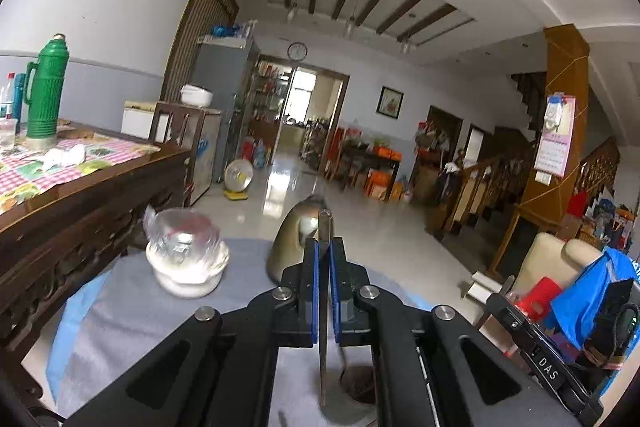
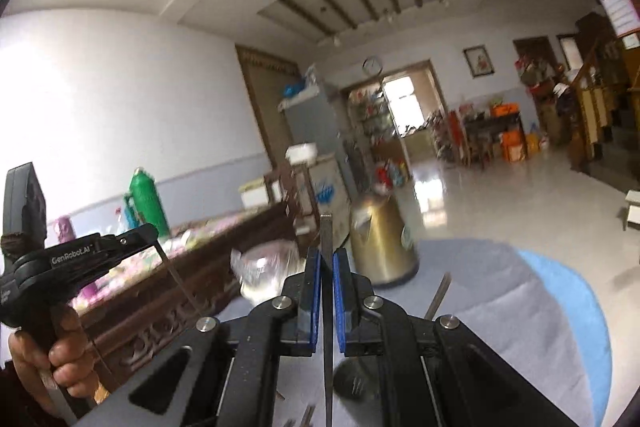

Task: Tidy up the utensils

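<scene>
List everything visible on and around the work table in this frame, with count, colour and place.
utensil: two, metal, one clamped in each gripper
kettle: one, gold, far side of the table
wrapped bowl: one, white with clear plastic, left of the kettle
table cover: one, grey over blue
thermos: one, green, on the wooden side table
left gripper: shut on a utensil
right gripper: shut on a utensil
hand: one, holding the left gripper's handle

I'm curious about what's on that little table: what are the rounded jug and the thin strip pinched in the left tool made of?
The jug looks like brushed metal with a dull gold tint, given its soft sheen. The strip in the left tool seems to be flat steel, grey and faintly shiny; which utensil it is cannot be told.
</scene>
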Demonstrator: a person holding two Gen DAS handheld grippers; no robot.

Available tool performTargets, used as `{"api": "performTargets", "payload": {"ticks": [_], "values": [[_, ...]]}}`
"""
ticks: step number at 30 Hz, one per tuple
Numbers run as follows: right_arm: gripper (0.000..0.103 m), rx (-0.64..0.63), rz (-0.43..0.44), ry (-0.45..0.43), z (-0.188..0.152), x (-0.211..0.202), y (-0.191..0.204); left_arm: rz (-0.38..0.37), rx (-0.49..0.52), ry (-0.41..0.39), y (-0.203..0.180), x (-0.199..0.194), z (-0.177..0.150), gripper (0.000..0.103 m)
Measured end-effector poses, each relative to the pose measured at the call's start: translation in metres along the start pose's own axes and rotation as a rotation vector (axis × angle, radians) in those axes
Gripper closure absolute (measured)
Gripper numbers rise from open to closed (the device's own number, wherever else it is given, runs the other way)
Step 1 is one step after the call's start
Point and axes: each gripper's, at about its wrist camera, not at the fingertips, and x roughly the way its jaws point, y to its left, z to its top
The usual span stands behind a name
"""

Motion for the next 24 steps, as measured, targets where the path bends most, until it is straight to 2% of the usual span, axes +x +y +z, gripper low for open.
{"api": "performTargets", "payload": {"ticks": [6,10,16,24], "values": [[0.096,-0.018,-0.072,-0.121,0.018,-0.002,0.008,-0.032,-0.045,-0.030,-0.011,0.015,0.007,0.098],[0.096,-0.050,-0.140,-0.162,0.015,0.008,0.013,-0.033,-0.057,-0.024,-0.016,0.028,-0.002,0.098],[0.096,-0.050,-0.171,-0.077,-0.006,0.034,0.006,0.008,-0.074,0.058,-0.013,0.058,-0.036,0.098],[0.096,0.001,-0.161,0.018,-0.022,0.041,-0.012,0.030,-0.078,0.145,-0.009,0.070,-0.064,0.098]]}}
